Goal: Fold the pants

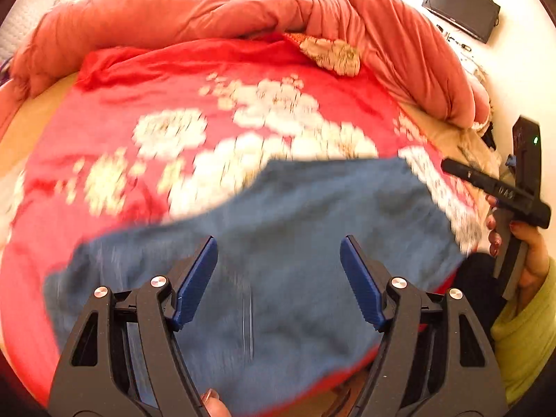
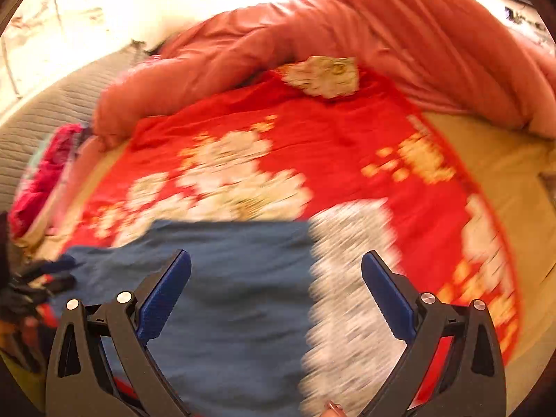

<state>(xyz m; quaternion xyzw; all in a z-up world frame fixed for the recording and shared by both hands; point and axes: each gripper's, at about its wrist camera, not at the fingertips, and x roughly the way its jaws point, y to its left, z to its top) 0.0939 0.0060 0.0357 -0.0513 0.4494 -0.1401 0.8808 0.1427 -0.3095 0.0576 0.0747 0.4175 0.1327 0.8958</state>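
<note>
— Bed's [image 1: 41,114] red floral blanket [image 1: 121,111] is carrying the blue pants [image 1: 295,226], lying flat at its near edge.

— Claws?

— Left claw [image 1: 278,278] and right claw [image 2: 276,292] are both tilting down over the pants, gaping wide, gripping nothing.

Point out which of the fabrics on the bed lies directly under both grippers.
The blue pants, plain blue and spread nearest the camera. The red floral blanket lies beneath them, and the salmon quilt is bunched at the far edge.

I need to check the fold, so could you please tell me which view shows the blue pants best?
The left wrist view: the pants fill its lower half with most edges visible. The right wrist view shows only their right part, blurred.
</note>
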